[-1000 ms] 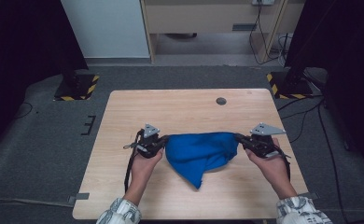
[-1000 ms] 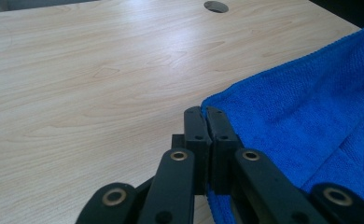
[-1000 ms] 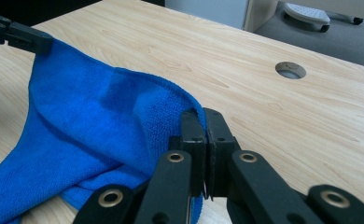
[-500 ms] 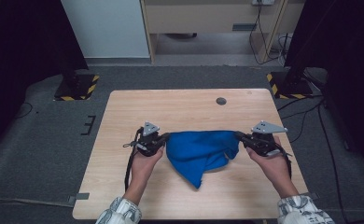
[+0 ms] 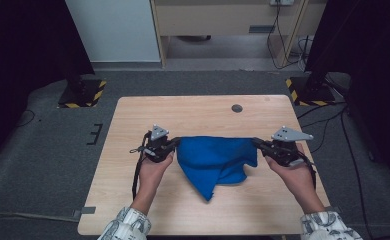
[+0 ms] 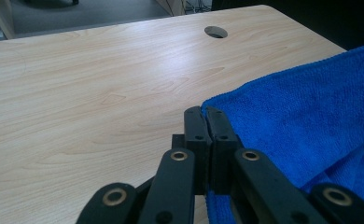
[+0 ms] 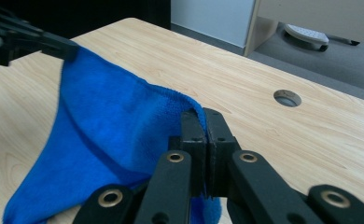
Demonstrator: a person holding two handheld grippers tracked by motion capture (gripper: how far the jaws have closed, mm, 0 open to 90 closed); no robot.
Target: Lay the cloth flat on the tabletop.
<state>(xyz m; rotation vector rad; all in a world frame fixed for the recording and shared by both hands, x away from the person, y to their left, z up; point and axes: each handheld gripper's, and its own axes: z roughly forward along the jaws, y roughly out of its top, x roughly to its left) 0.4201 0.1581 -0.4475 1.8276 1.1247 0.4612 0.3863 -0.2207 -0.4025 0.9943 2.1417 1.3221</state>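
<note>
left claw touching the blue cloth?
Touching. In the left gripper view the left claw is shut on the blue cloth's corner edge, pads pressed against it.

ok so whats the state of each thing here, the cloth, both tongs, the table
blue cloth: held up by two corners, top edge stretched between the tongs, the rest hanging in folds to a point near the table
left tongs: shut on a corner of the cloth
right tongs: shut on the opposite corner
table: bare wood around the cloth, one round cable hole near the far edge
</note>
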